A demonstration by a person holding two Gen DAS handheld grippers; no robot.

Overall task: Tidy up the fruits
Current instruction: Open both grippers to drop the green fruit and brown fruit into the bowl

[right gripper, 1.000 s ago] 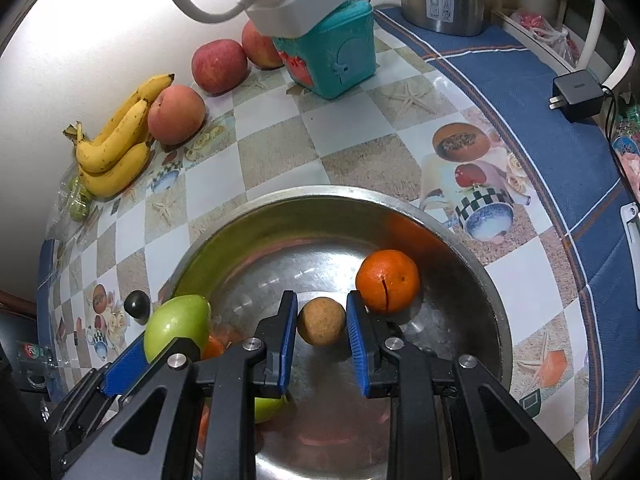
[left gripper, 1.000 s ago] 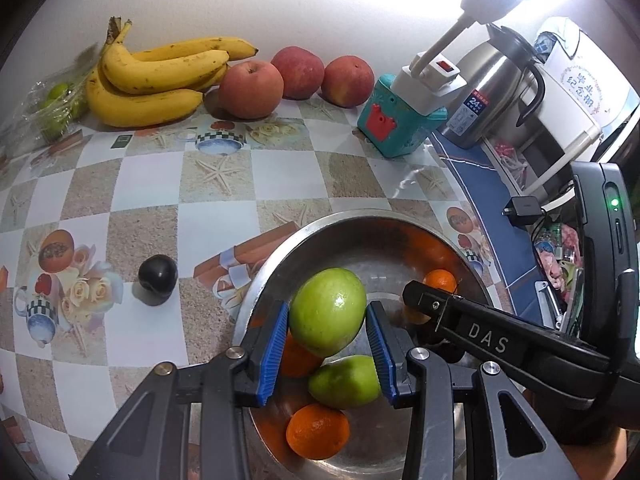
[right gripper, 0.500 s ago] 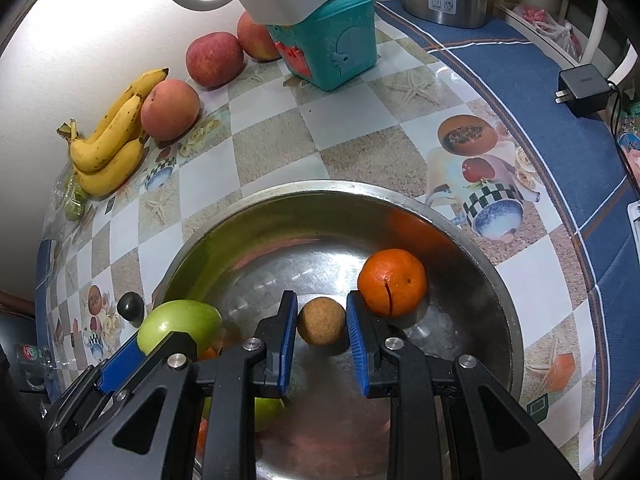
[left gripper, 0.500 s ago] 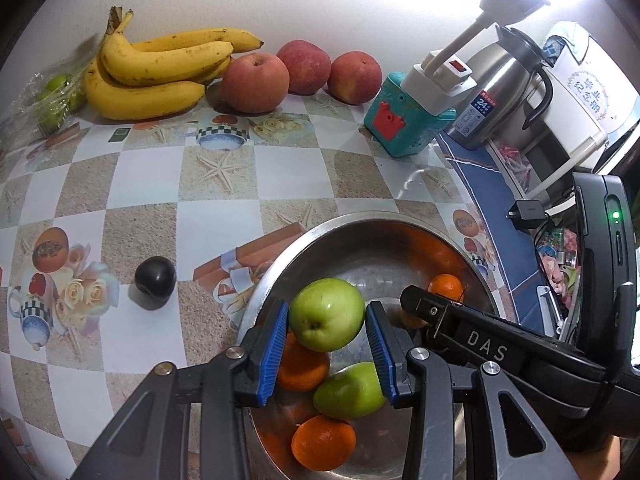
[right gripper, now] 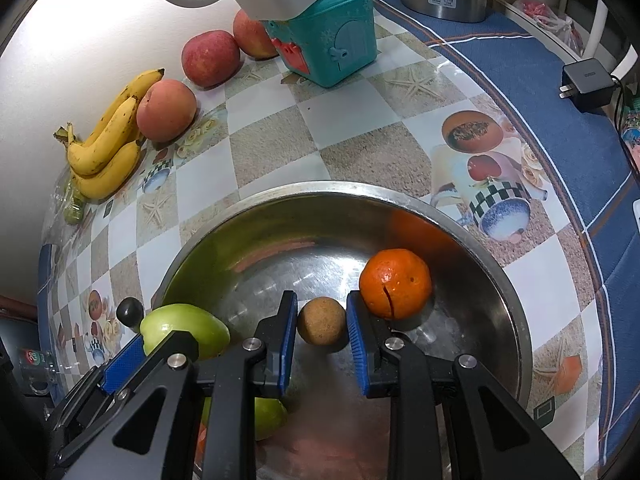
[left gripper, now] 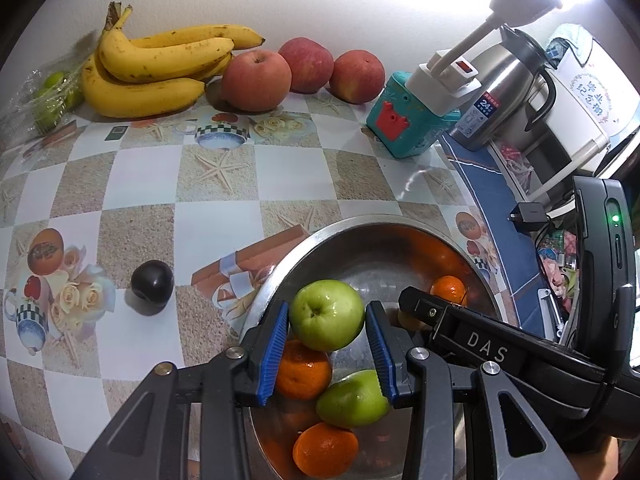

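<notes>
Left gripper (left gripper: 327, 326) is clamping a green apple (left gripper: 326, 314) between its ribbed blue pads (left gripper: 274, 348), both pads pressing on the fruit's sides. Apple is smooth, glossy, round; its stem dimple is facing the camera and slightly left, so the core axis is running roughly toward the lens. It is sitting above the near-left part of the steel bowl (left gripper: 296, 256), over the other fruit rather than resting on it.

Right gripper (right gripper: 322, 322) is closing on a small brown fruit (right gripper: 321, 321), matte, rough-skinned, nearly spherical, no readable long axis. Left pad looks to be touching it; whether the right pad touches it cannot be told. It is sitting low in the bowl, just beside a dimpled orange (right gripper: 395, 282) with a split in its peel.

Bowl is polished metal, round, with a thin rolled rim. Inside it are lying a second green apple (left gripper: 352, 398) and two more oranges (left gripper: 304, 368), crowding the near-left side; the far half of the bowl floor is showing bare metal.

Tablecloth (left gripper: 216, 200) is glossy checked plastic. A dark plum (left gripper: 152, 282) is standing alone left of the bowl, well apart from it. Bananas (left gripper: 156, 68) and three red apples (left gripper: 256, 80) are lining the wall, with open checked surface between them and the bowl.
</notes>
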